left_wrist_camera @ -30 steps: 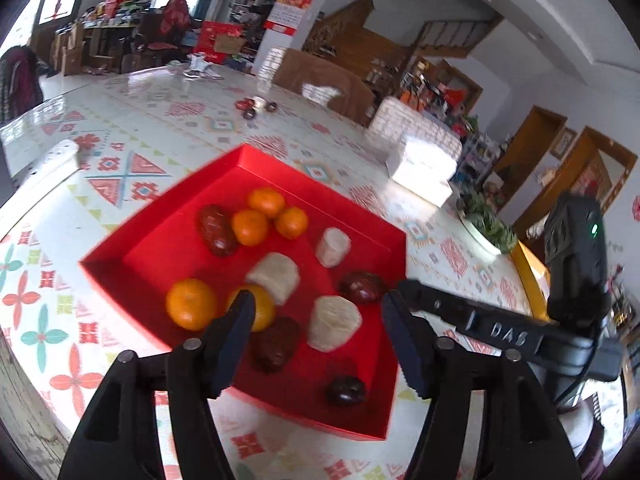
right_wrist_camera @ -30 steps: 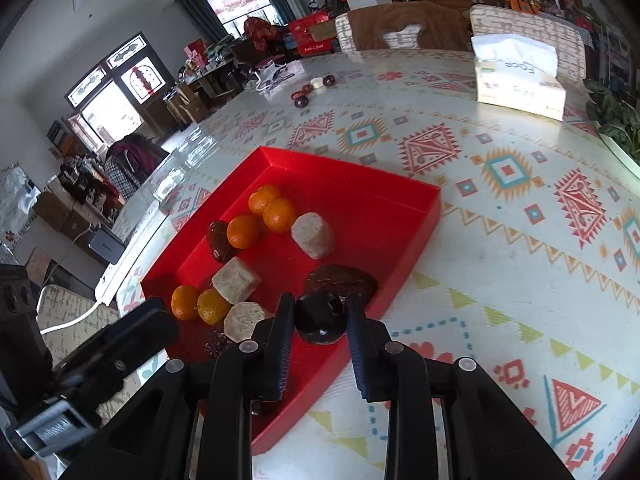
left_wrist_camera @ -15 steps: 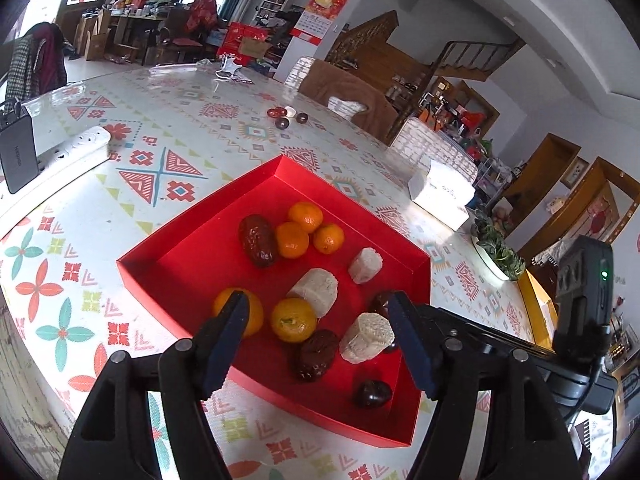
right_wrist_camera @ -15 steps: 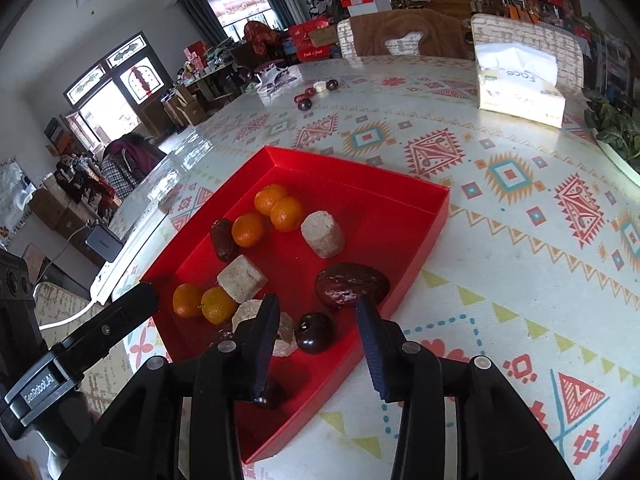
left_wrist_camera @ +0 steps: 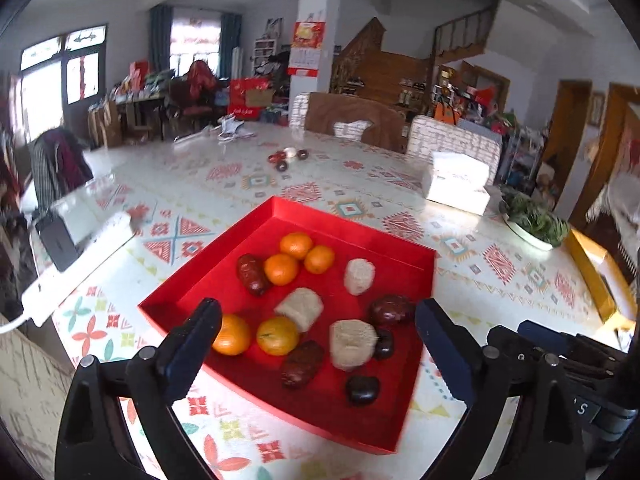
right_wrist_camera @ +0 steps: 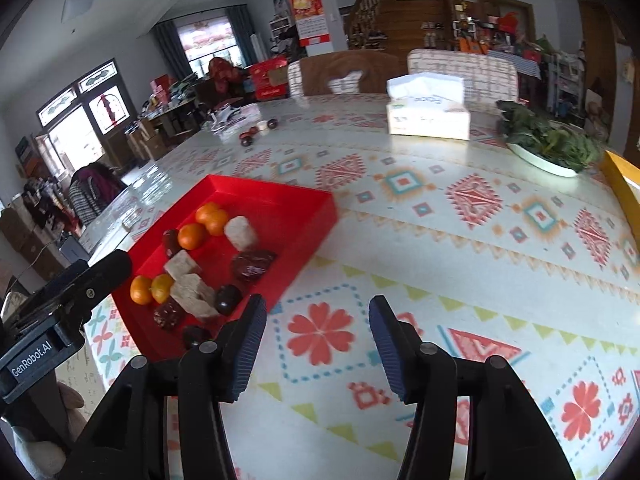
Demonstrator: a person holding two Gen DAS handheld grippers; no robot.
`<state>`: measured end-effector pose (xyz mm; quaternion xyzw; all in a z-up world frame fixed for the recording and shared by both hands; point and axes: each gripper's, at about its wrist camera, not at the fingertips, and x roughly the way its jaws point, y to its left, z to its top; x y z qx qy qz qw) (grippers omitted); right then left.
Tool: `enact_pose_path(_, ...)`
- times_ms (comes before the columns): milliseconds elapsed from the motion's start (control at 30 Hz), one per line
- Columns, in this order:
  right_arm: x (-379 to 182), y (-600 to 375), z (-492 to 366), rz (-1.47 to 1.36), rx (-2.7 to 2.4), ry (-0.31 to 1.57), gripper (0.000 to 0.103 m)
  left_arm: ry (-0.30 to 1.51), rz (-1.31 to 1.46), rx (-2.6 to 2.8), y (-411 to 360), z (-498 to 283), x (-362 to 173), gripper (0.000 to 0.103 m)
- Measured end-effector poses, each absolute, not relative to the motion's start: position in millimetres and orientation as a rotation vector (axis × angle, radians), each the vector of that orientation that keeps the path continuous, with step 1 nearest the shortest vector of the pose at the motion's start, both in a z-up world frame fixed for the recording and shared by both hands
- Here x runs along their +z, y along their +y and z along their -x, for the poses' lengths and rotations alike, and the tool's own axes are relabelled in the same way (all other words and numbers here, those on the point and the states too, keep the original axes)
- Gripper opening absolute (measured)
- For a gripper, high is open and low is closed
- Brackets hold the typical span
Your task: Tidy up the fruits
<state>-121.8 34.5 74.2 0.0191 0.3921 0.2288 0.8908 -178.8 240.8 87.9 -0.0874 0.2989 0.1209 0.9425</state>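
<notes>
A red tray (left_wrist_camera: 352,226) on the patterned tablecloth holds several oranges (left_wrist_camera: 282,269), dark red dates (left_wrist_camera: 250,274), pale cut chunks (left_wrist_camera: 352,344) and a dark round fruit (left_wrist_camera: 362,390). My left gripper (left_wrist_camera: 316,320) hovers over the tray's near edge. Its jaws are opening wide and nothing is pressed between them. My right gripper (right_wrist_camera: 317,308) is over bare tablecloth just right of the tray (right_wrist_camera: 280,196). Its jaws are opening too, with nothing between them. A dark fruit (right_wrist_camera: 228,299) lies in the tray's near corner beside the pale chunks.
A white tissue box (right_wrist_camera: 428,118) and a plate of greens (right_wrist_camera: 548,148) stand at the far right. A yellow box (left_wrist_camera: 592,272) lies along the right edge and a white power strip (left_wrist_camera: 76,256) along the left. A few small fruits (left_wrist_camera: 288,158) sit far back, before chairs.
My right gripper let go of the dark fruit into the tray, opened, and swung right onto the tablecloth. My left gripper opened wider and drew back and up from the tray.
</notes>
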Motion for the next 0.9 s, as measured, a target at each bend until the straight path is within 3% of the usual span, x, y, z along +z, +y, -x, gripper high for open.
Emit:
enact_pose_path(367, 74, 1, 148, 0.007, 0.417, 0.735, 0.071, 0.641, 0.062, 0.274, 186, 168, 89, 0.097)
enact_pose_path(900, 67, -33, 151, -0.06, 0.4, 0.749, 0.072, 0.681, -0.013, 0.235, 140, 158, 84, 0.097)
